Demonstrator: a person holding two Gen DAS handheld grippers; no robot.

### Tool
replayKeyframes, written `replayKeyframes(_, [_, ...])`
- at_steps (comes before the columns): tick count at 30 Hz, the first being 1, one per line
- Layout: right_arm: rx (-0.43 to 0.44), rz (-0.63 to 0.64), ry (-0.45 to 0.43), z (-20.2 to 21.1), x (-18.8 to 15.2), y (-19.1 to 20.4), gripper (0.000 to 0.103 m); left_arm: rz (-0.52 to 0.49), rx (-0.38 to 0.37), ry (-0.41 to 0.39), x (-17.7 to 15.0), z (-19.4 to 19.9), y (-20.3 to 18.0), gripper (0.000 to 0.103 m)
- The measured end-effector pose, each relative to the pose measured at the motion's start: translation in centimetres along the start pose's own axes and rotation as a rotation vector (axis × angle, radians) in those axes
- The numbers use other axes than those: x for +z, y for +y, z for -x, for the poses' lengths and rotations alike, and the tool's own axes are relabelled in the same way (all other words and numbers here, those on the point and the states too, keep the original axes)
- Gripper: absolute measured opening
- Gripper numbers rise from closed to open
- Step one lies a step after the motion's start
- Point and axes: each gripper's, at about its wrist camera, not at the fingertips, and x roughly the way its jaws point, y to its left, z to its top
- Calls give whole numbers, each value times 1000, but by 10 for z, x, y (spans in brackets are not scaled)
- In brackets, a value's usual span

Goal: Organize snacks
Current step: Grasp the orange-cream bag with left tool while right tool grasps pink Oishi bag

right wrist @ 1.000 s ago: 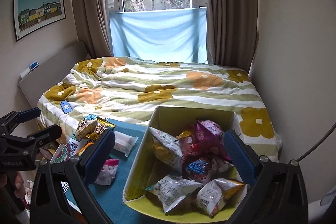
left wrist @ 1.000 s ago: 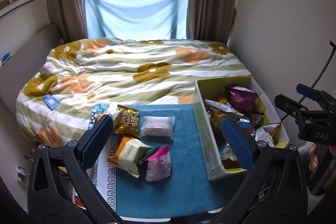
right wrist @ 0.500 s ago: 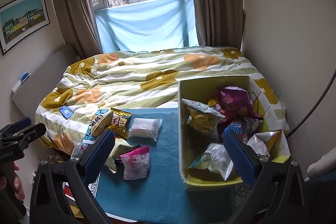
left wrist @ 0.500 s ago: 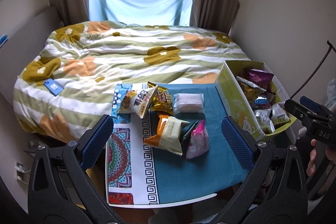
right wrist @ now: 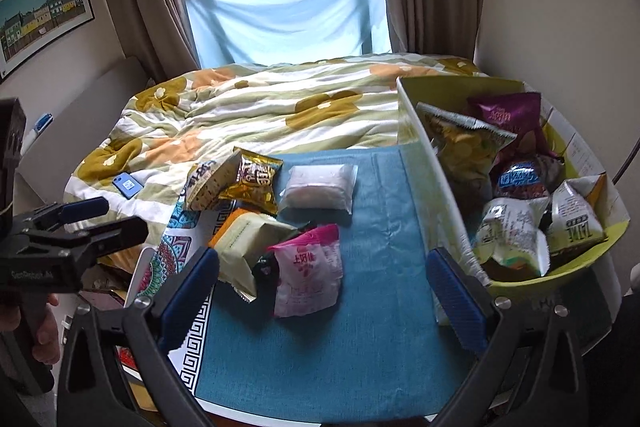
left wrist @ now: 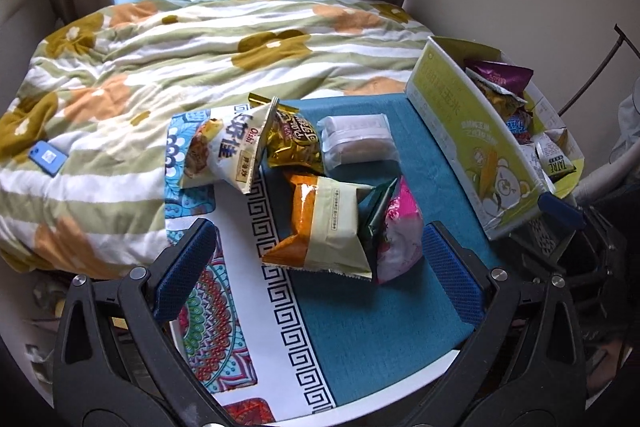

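Crinkled foil and plastic snack packets lie in a loose heap on the teal mat (left wrist: 372, 311): a white Oishi bag (left wrist: 224, 151), a gold bag (left wrist: 294, 143), a clear-wrapped pale cake (left wrist: 358, 143), an orange-and-cream packet (left wrist: 324, 223) and a pink-and-white packet (left wrist: 400, 231). More packets fill the yellow-green cardboard box (right wrist: 424, 163) at the mat's right edge. The left gripper (left wrist: 316, 279) and right gripper (right wrist: 322, 291) hang over the mat, jaws spread wide, holding nothing.

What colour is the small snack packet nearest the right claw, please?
Pink and white packet, clearest in the right wrist view.
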Motion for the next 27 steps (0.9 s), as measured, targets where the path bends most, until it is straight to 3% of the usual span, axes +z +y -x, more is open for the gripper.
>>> replayKeyframes(7, [29, 7, 85, -68, -26, 0, 101, 31, 1, 69, 1, -77, 6, 101])
replayKeyframes(13, [55, 11, 129, -106, -33, 0, 96, 28, -2, 129, -4, -115, 3, 97])
replayKeyframes(15, [55, 25, 142, -114, -35, 0, 90, 26, 9, 140, -4, -122, 2, 97])
replayKeyframes(18, [60, 35, 153, -121, -36, 1, 89, 58, 0, 153, -4, -130, 6, 86])
replayKeyframes(21, [67, 34, 165, -128, -37, 0, 89, 70, -14, 179, -4, -141, 7, 82])
replayKeyframes(24, [75, 31, 178, -134, -37, -1, 89, 62, -36, 208, -8, -146, 4, 69])
replayKeyframes(27, [80, 32, 191, -139, -36, 0, 83, 43, -19, 206, -9, -147, -1, 65])
